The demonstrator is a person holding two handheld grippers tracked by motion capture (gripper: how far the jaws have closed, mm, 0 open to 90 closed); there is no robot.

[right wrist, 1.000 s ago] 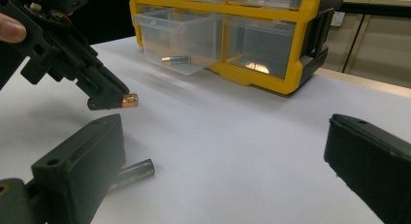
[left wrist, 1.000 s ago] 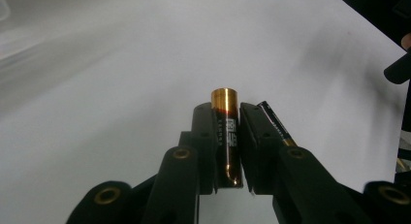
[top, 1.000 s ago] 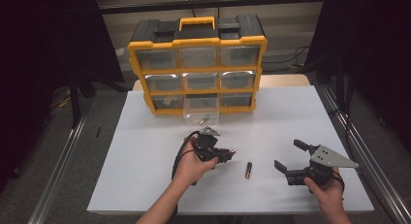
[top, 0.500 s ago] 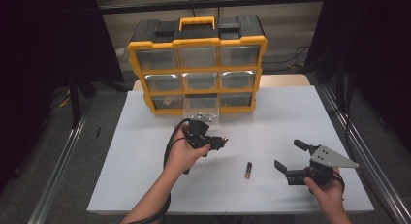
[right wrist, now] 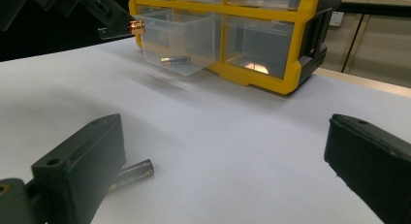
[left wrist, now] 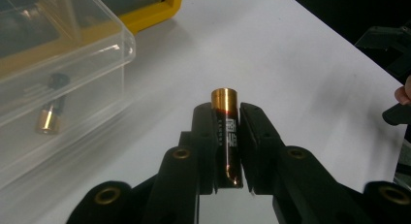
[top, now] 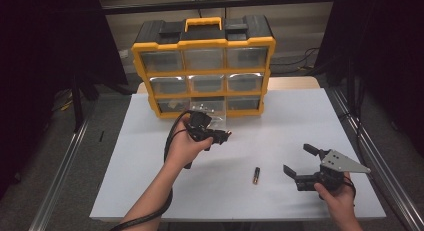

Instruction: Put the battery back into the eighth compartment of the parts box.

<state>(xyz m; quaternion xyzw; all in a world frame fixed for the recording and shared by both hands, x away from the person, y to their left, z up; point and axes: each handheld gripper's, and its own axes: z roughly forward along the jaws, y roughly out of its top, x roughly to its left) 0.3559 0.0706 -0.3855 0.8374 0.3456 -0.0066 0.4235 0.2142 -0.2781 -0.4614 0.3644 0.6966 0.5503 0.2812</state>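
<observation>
My left gripper (top: 223,134) is shut on a black and gold battery (left wrist: 224,100), which stands up between the jaws in the left gripper view. It hovers above the white table (top: 280,121), just in front of a clear drawer (top: 210,110) pulled out of the bottom row of a yellow organizer (top: 205,66). One battery (right wrist: 172,60) lies inside that drawer. Another battery (top: 256,175) lies loose on the table, left of my right gripper (top: 297,159). That gripper is open and holds nothing, low over the table near the front right.
The organizer stands at the table's far edge, its other clear drawers pushed in. A black cable trails from the left gripper along the forearm. Metal rails run along both sides of the table. Bare white surface lies between the two grippers.
The left hand has lifted and carried the battery away from the person, toward the pulled-out drawer. The right gripper and the loose battery have stayed put.
</observation>
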